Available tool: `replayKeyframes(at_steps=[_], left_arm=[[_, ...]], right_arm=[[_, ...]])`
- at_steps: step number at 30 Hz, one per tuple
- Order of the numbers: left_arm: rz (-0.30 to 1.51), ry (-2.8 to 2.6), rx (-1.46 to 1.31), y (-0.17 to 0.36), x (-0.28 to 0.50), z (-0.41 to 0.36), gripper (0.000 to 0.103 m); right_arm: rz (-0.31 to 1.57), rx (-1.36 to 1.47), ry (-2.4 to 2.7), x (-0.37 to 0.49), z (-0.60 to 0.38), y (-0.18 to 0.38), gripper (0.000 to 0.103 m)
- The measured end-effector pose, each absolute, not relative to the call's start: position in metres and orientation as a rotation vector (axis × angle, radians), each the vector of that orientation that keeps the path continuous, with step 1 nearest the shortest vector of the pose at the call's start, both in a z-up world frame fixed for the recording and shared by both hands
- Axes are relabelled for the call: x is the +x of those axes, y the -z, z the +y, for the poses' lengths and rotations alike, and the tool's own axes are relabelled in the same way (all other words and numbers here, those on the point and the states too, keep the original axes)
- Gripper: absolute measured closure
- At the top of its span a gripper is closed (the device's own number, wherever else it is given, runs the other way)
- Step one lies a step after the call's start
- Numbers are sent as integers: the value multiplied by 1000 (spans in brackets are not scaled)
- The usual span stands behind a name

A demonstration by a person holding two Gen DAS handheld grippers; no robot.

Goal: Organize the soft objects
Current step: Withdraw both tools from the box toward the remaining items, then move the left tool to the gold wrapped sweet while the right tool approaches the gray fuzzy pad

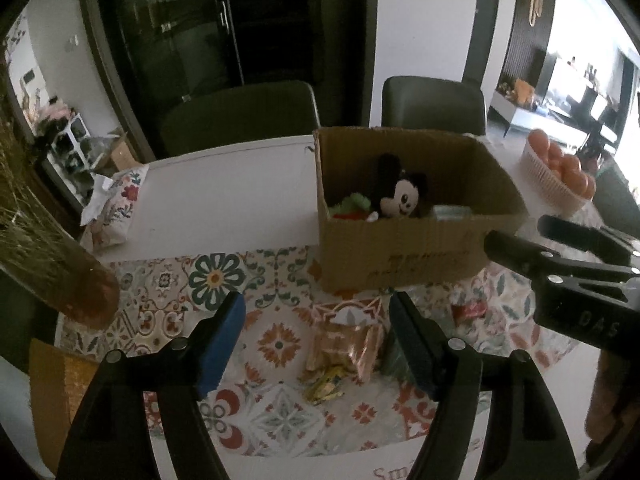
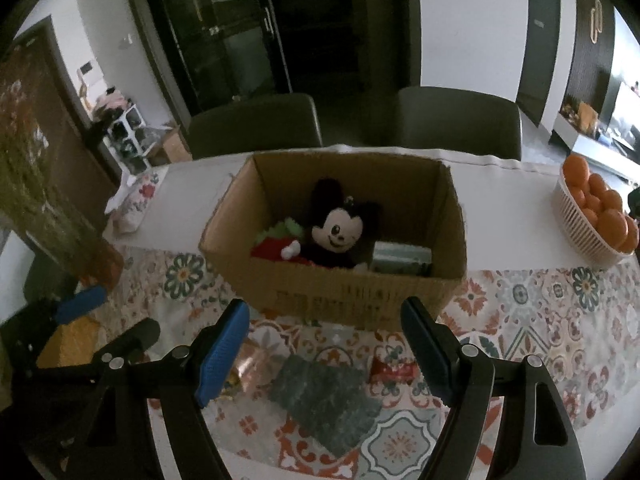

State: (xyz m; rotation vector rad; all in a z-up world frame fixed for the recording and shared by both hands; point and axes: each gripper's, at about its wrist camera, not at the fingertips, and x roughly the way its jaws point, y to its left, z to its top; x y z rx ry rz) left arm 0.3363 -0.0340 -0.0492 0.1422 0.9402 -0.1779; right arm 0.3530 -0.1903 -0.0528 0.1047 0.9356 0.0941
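An open cardboard box (image 1: 404,240) (image 2: 348,292) stands on the table. Inside lie a black mouse plush (image 1: 400,194) (image 2: 336,228), a red and green plush (image 2: 276,240) and a grey-green packet (image 2: 402,258). My left gripper (image 1: 316,336) is open and empty above a shiny pink-gold packet (image 1: 344,344) and a small yellow wrapper (image 1: 326,388). My right gripper (image 2: 326,348) is open and empty above a dark green cloth (image 2: 326,398). A small red packet (image 2: 394,370) lies beside that cloth. The right gripper also shows in the left wrist view (image 1: 516,238).
A patterned runner (image 2: 540,320) covers the near table. A white basket of oranges (image 2: 596,216) stands at the right. A floral pouch (image 1: 118,208) lies at the left, next to a vase of dried grass (image 1: 60,264). Two chairs (image 2: 256,124) stand behind the table.
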Motion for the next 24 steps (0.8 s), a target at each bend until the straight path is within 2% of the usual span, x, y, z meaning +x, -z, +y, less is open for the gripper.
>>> replayKeyframes(at_steps=[9,24], left_arm=[[987,183,237,80,315,-31,29],[1245,348,398,139,325,-39,29]], right_arm=[[1084,65,-180,341,-176,96,24],[1465,-184,-314,363,-150,169,24]])
